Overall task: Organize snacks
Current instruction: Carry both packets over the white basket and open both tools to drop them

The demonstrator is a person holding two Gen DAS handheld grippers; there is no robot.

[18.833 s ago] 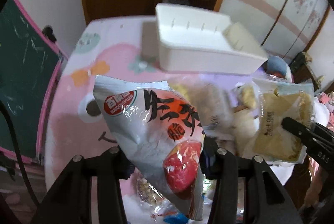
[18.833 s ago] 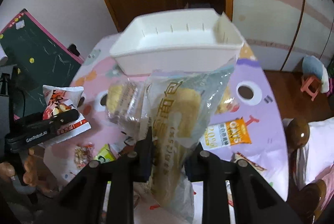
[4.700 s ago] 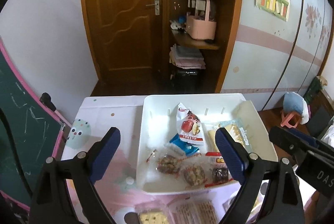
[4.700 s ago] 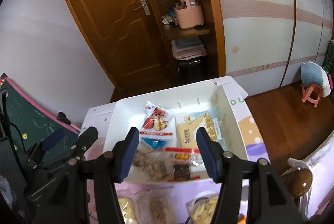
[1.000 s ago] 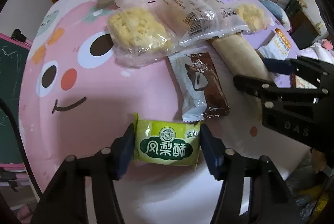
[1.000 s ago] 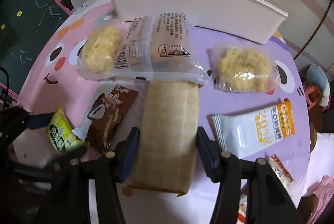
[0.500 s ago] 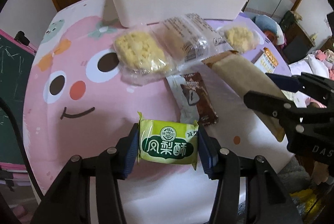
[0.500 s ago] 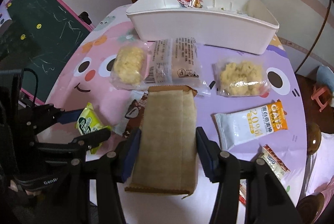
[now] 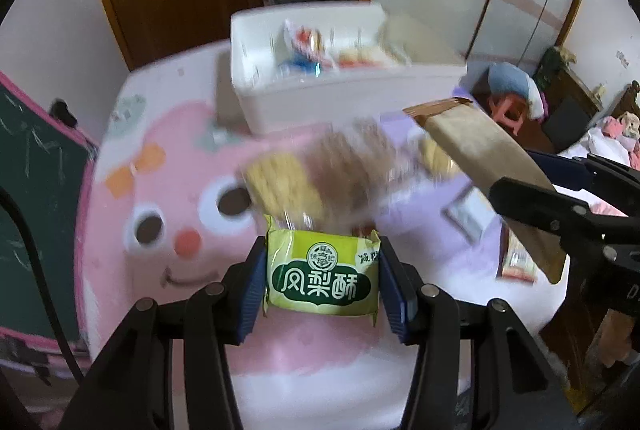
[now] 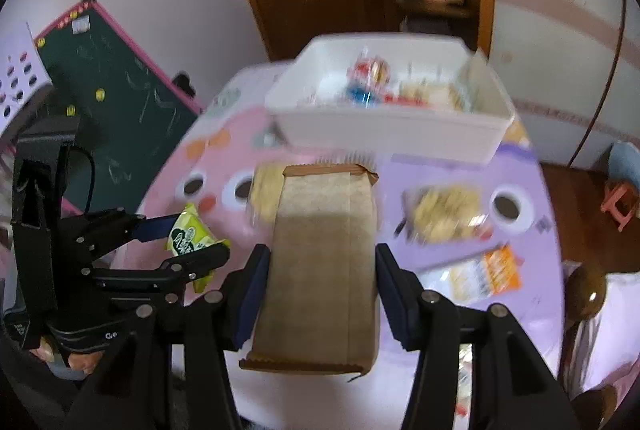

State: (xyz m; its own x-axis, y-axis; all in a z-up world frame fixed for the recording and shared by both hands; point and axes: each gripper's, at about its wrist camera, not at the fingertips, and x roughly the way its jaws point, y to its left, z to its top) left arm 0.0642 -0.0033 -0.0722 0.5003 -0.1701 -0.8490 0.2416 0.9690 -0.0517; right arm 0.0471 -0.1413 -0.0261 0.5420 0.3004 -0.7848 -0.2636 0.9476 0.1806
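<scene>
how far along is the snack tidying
Partly done. Several packets already lie in the white bin. In hand: the left gripper clamps a green pastry packet, the right gripper a long brown packet, both lifted off the table. Left: clear-wrapped pastries and an orange-white sachet on the table.

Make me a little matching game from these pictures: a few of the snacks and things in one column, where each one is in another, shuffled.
Things:
1. green packet
2. brown packet
3. orange-and-white packet
4. white bin

Places:
A. lying flat on the purple part of the tablecloth
B. clamped in the right gripper
C. at the far side of the table, with snacks inside
D. clamped in the left gripper

Pairs: 1-D, 2-B, 3-A, 4-C
</scene>
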